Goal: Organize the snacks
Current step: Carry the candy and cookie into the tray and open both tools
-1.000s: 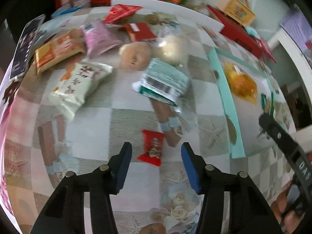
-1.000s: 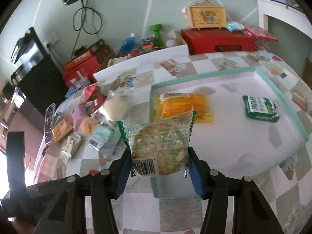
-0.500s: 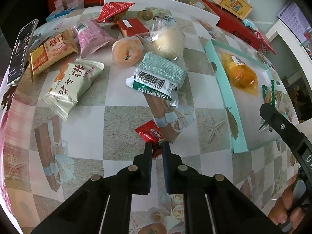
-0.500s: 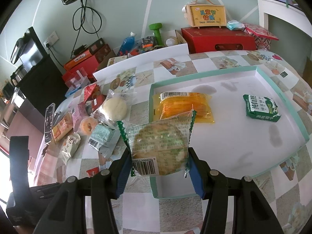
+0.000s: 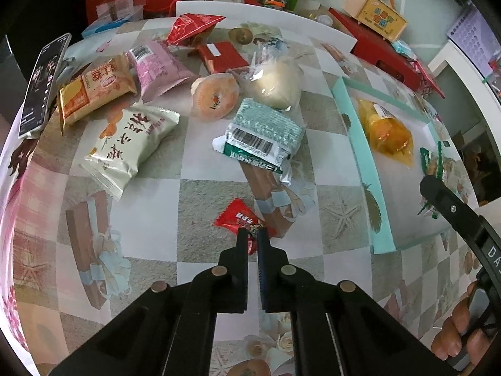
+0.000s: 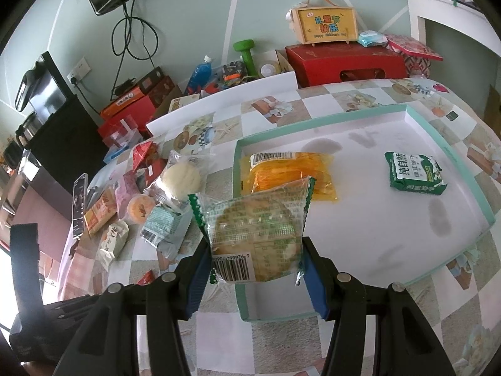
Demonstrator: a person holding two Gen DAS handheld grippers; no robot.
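Note:
My left gripper [image 5: 252, 234] is shut on a small red candy packet [image 5: 237, 217] and holds it just above the checked tablecloth. My right gripper [image 6: 255, 258] is shut on a clear green-edged pastry packet [image 6: 253, 228] and holds it above the near left corner of the teal-rimmed white tray [image 6: 488, 219]. In the tray lie an orange packet [image 6: 291, 172] and a green biscuit packet [image 6: 415, 174]. The tray [image 5: 353, 125] and orange packet [image 5: 386, 133] also show in the left wrist view.
Several loose snacks lie on the cloth: a cream packet [image 5: 131, 144], a green-white packet [image 5: 263, 136], an orange bun [image 5: 216, 95], a white bun [image 5: 275, 84], a pink packet [image 5: 156, 67]. A phone [image 5: 40, 84] lies at the left edge. Red boxes [image 6: 344, 62] line the back.
My left gripper closed on the red candy packet and lifted it a little off the cloth. My right gripper kept the pastry packet and barely moved.

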